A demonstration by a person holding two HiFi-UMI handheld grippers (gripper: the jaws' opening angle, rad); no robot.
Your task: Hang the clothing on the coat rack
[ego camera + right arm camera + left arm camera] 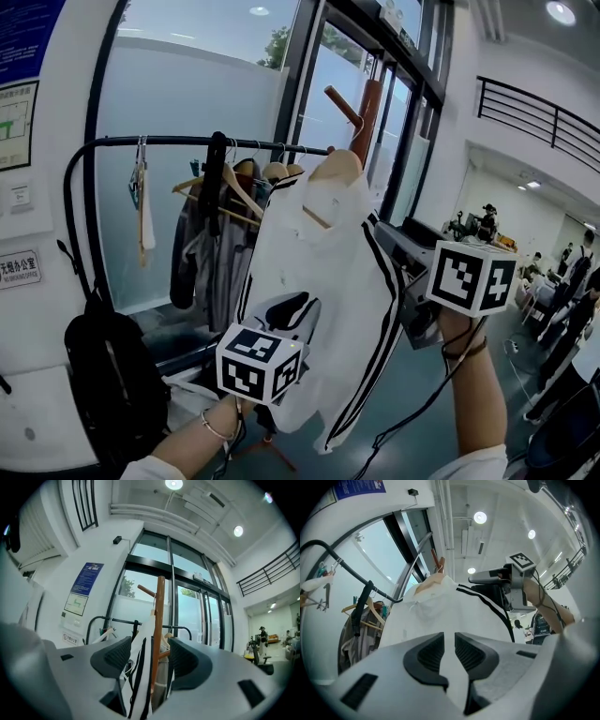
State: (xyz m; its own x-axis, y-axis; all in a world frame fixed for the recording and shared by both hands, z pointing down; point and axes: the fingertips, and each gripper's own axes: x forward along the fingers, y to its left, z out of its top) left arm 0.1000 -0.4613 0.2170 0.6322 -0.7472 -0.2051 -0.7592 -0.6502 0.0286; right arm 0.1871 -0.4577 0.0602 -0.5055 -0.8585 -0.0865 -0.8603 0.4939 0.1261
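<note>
A white jacket (pixel 319 281) with black stripes hangs on a wooden hanger (pixel 336 167) against the wooden coat rack pole (pixel 367 108). My left gripper (pixel 289 314) is low on the jacket's front, and its jaws are shut on a fold of the white fabric (pixel 449 651). My right gripper (pixel 384 239) is beside the jacket's right shoulder with its jaws wide open and nothing between them. In the right gripper view the gripper (pixel 150 656) looks past the jacket's striped edge (pixel 138 677) to the pole (pixel 159 620). The hanger's hook is hidden.
A black clothes rail (pixel 169 142) to the left carries hangers and grey garments (pixel 202 253). A black backpack (pixel 112 375) hangs at the lower left. Glass doors stand behind the rack. People and equipment (pixel 572 281) are at the far right.
</note>
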